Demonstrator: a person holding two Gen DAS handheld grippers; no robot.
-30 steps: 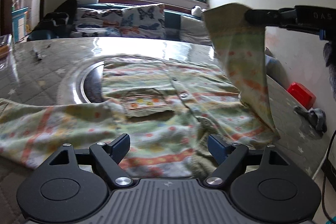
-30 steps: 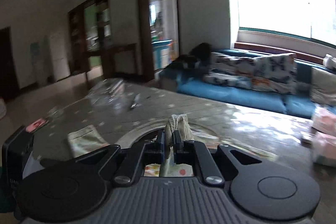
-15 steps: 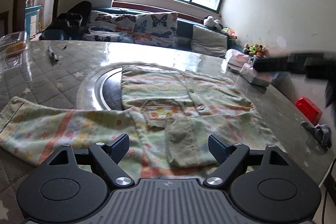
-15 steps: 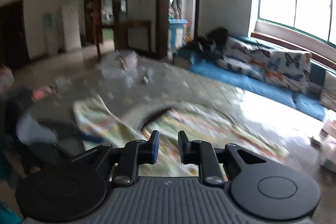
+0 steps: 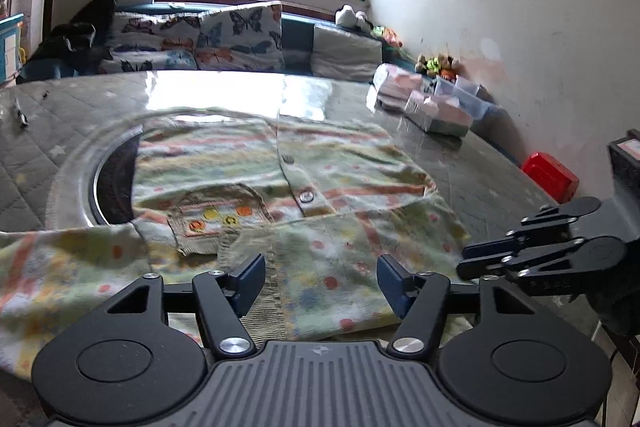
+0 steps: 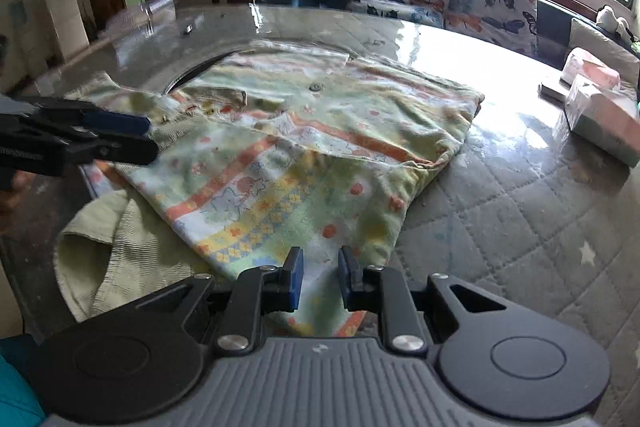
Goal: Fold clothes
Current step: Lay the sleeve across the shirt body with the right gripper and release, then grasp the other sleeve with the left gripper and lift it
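So the patterned shirt point(image 5: 248, 163) is lying flat on the quilted table point(image 5: 48, 147), front side up, with its left sleeve point(image 5: 60, 267) stretched out toward the left edge. The right sleeve is folded across the body, you can see it as the striped panel point(image 6: 260, 195) on top from the right wrist view. The little chest pocket point(image 5: 218, 215) sits left of the button placket.

The left gripper point(image 5: 320, 281) hangs low over the near hem. Its fingers are spread but closing in, with the fabric lying under the gap and not pinched as far as I can see.

Further right, the right gripper point(image 6: 319, 277) is over the near right corner of the shirt. Its fingers stand close together with a narrow gap, cloth below them, nothing clamped.

Far right on the table there are a couple of tissue packs point(image 5: 436, 111), well apart from the shirt.
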